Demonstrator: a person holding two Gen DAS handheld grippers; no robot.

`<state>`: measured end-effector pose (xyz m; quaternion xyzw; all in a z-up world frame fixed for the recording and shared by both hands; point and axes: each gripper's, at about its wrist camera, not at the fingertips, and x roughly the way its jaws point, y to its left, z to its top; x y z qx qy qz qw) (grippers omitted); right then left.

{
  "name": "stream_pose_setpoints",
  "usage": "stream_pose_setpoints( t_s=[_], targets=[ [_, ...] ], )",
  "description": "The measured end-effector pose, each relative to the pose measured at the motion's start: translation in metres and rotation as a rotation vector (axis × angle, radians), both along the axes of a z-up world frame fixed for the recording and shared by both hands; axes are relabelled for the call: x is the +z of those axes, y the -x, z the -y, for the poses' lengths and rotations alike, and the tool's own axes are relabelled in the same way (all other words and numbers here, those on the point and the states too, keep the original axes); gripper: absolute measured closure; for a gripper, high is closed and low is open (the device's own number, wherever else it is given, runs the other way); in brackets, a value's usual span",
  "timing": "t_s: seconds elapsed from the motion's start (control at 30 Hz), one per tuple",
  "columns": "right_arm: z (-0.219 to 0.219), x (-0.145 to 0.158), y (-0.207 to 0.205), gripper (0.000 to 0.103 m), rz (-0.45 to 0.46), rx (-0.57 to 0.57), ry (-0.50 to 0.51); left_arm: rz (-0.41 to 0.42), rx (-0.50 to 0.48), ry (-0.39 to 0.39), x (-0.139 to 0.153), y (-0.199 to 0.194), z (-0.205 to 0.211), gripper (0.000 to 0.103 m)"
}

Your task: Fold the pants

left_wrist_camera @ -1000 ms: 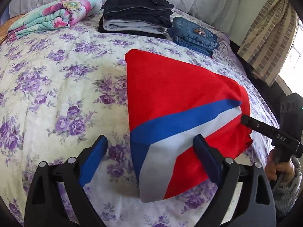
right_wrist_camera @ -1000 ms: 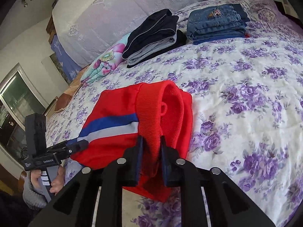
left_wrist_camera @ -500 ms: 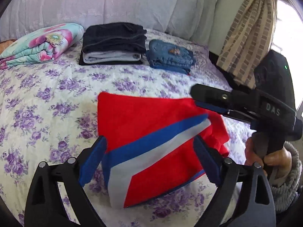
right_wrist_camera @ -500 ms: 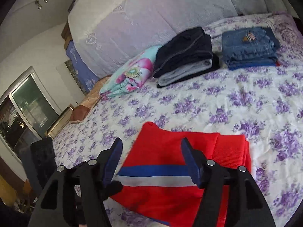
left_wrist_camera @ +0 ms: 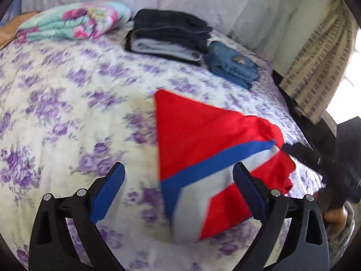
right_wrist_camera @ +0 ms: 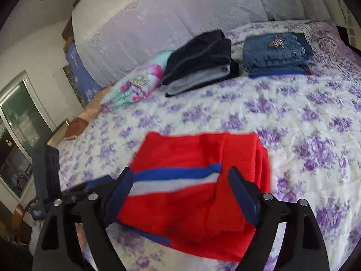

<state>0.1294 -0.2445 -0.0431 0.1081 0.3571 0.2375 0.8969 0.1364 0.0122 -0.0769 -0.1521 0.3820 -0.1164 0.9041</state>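
The folded red pants [right_wrist_camera: 194, 180] lie on the flowered bedspread [right_wrist_camera: 293, 117], just beyond the right gripper [right_wrist_camera: 180, 194], whose fingers have just been opening and now stand wide apart with nothing pinched. The left gripper [left_wrist_camera: 178, 194] is spread too, empty, with the pants ahead and toward its right finger [left_wrist_camera: 246, 192]. Both views are blurred. In the left view alone, the right gripper's tip seems to touch the pants' edge; contact is unclear.

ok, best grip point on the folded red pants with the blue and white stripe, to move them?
Red pants with the blue and white stripe: pinch the thick stacked edge on their right in the right wrist view, coming in low from that side; the layers there are bunched, so one pinch likely catches all.
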Motion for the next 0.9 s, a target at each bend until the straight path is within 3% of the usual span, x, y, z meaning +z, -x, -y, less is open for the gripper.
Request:
stream_pose_setpoints(
  t_s=[0.07,0.13,0.2,0.3,0.43,0.53,0.6,0.9],
  targets=[
    [0.004,-0.022,-0.002,0.016,0.005,-0.015,0.029,-0.056,0.005,0.027,-0.018,-0.01,-0.006,0.006],
    [0.008,-0.019,0.003,0.017,0.034,-0.045,0.027,-0.037,0.005,0.002,-0.013,-0.008,-0.003,0.006],
    [0.019,-0.005,0.011,0.016,0.057,-0.05,-0.066,-0.04,-0.004,-0.01,-0.012,-0.008,-0.001,0.006],
    [0.042,0.009,0.019,0.004,0.06,-0.06,-0.148,-0.055,-0.019,0.067,-0.011,-0.009,-0.01,0.006],
    [0.074,-0.012,0.007,0.004,-0.118,-0.089,-0.259,-0.081,-0.062,0.201,-0.008,-0.018,-0.018,0.006],
    [0.09,-0.043,-0.008,0.004,-0.286,-0.102,-0.419,-0.101,-0.081,0.231,-0.008,-0.029,-0.016,0.006],
    [0.092,-0.054,-0.013,0.004,-0.322,-0.094,-0.491,-0.116,-0.084,0.237,-0.013,-0.034,-0.014,0.006],
    [0.071,-0.056,-0.048,0.003,-0.433,-0.019,-0.448,-0.14,-0.123,0.213,-0.016,-0.054,0.003,0.006]
  ],
)
